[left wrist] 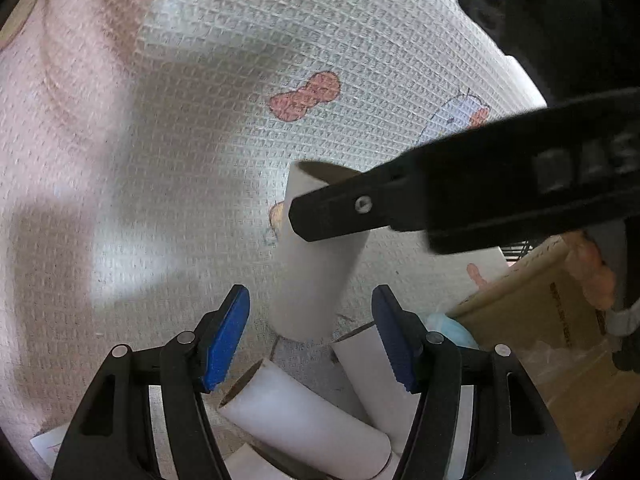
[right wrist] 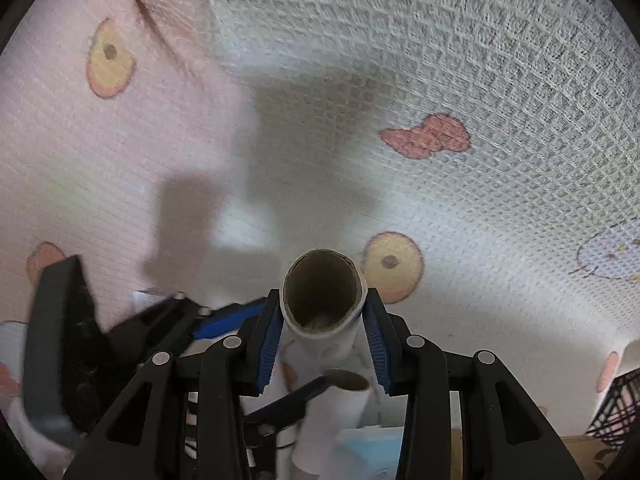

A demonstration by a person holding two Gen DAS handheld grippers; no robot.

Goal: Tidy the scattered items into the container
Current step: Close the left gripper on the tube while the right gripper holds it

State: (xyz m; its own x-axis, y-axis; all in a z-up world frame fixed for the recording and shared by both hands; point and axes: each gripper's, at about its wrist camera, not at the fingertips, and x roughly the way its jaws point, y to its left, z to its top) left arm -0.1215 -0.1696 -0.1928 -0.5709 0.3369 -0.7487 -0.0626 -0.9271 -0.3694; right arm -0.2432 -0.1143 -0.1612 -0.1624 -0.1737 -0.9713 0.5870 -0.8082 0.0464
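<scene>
A white cardboard tube (left wrist: 316, 272) hangs nearly upright over the patterned blanket, and my right gripper (left wrist: 320, 212) is shut on its upper end. The right wrist view looks into the tube's (right wrist: 324, 334) brown open mouth between the blue pads of the right gripper (right wrist: 323, 294). My left gripper (left wrist: 310, 290) stands open just in front of the tube's lower end, pads not touching it. Its blue pad (right wrist: 224, 322) shows at lower left in the right wrist view. Loose white tubes (left wrist: 304, 412) lie below. A cardboard box (left wrist: 540, 312) stands at the right.
A light blue mask-like item (left wrist: 448, 328) lies against the box's near corner. A person's hand (left wrist: 592, 276) holds the right gripper's handle. A black wire basket (right wrist: 616, 404) sits at the far right. The pink and white blanket (left wrist: 200, 120) stretches away beyond the tubes.
</scene>
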